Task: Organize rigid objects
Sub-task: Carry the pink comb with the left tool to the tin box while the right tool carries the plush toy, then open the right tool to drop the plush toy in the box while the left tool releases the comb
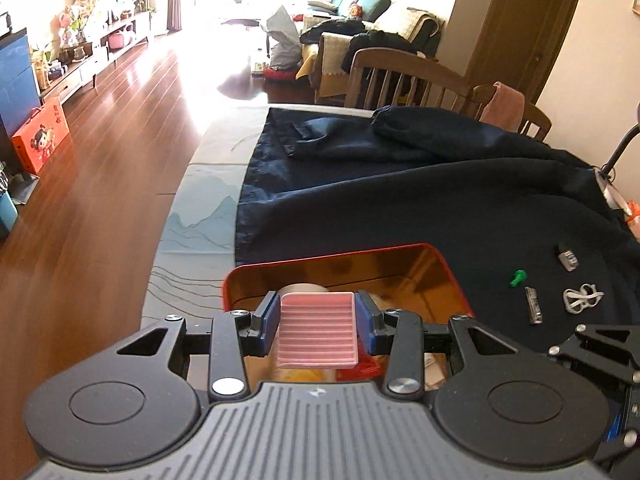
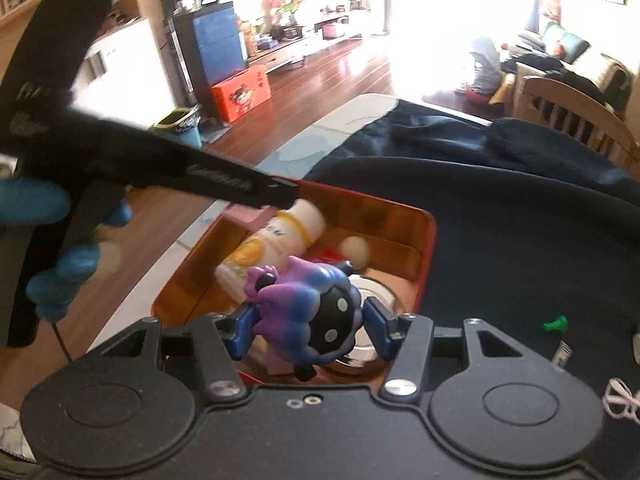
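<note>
A pink ribbed rectangular piece sits between the blue pads of my left gripper, which is shut on it above the red-rimmed orange tin box. My right gripper is shut on a purple and blue toy figure with a black spotted face, held over the same tin box. Inside the box lie a white and yellow bottle, a round metal lid and a pale ball. The left gripper tool crosses the right wrist view, gripped by a blue-gloved hand.
On the dark blue cloth right of the box lie a green peg, a small metal bar, a white clip and a little silver part. Wooden chairs stand beyond the table; the table edge drops off to the left.
</note>
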`<move>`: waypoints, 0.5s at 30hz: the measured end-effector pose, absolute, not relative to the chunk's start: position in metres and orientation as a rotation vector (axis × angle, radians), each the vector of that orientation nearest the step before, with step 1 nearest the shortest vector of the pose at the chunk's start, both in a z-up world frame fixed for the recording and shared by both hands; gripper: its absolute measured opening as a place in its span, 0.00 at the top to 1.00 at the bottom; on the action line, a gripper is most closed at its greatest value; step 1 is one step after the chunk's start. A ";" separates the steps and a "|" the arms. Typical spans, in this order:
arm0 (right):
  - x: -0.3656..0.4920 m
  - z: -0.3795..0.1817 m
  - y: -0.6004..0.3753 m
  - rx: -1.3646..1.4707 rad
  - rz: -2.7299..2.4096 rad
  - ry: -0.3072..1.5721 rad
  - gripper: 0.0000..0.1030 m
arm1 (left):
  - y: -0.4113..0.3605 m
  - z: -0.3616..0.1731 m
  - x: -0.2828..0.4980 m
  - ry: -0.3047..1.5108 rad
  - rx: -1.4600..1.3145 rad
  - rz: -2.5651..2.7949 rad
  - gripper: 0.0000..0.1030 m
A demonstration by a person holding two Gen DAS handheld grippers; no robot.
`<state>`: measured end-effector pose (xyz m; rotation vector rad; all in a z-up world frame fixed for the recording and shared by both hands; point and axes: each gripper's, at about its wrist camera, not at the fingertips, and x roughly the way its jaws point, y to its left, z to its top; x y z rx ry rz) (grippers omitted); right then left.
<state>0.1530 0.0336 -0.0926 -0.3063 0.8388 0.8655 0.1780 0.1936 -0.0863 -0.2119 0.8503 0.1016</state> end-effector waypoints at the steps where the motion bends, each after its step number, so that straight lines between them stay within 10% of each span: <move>1: 0.153 -0.095 0.038 -0.316 0.871 0.839 0.46 | 0.195 -0.089 0.179 0.854 -0.209 0.106 0.62; 15: 0.151 -0.124 0.068 -0.420 0.863 0.826 0.46 | 0.204 -0.109 0.196 0.854 -0.154 0.123 0.62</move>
